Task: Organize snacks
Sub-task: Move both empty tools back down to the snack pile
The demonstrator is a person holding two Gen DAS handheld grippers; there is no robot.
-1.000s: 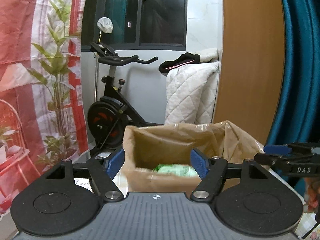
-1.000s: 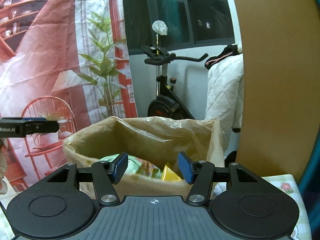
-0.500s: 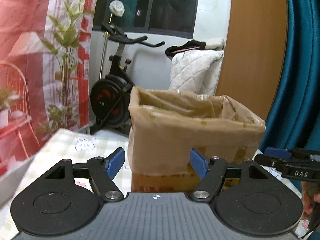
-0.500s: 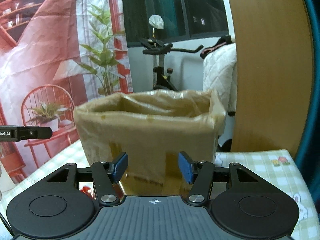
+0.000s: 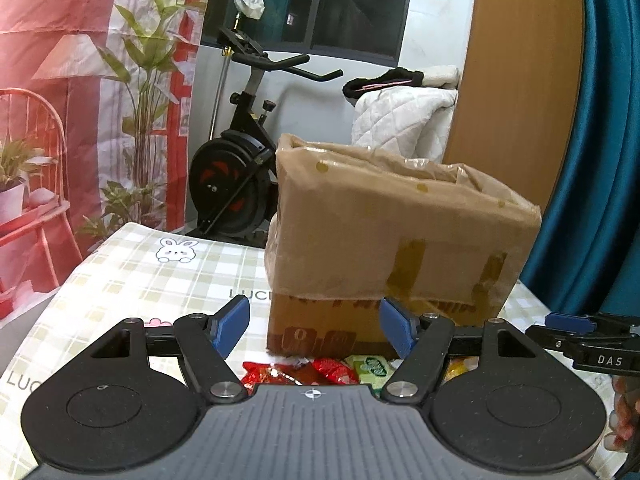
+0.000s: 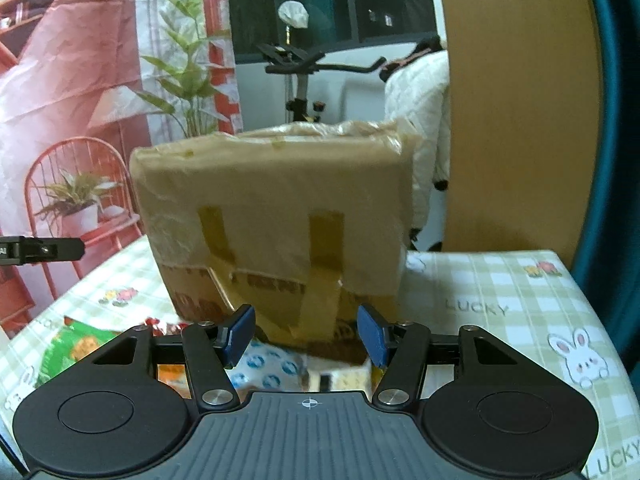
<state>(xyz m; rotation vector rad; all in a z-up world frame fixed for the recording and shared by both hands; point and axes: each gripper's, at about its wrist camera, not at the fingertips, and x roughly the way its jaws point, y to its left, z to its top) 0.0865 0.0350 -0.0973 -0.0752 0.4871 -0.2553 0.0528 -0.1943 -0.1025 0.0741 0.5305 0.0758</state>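
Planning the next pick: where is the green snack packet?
Right wrist view, lower left: the green snack packet lies on the checked tablecloth, left of the cardboard box.

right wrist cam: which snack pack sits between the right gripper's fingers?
The white packet with blue round prints, just in front of the box. The green pack lies off left, outside the open right gripper.

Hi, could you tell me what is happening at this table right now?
A person holds a gripper in each hand in front of a bag-lined cardboard box on a checked tablecloth. Both the left gripper and the right gripper are open and empty. Loose snack packets lie just in front of the box: red wrappers under the left gripper, a blue-and-white packet and a green bag near the right one. Nothing is picked up yet.
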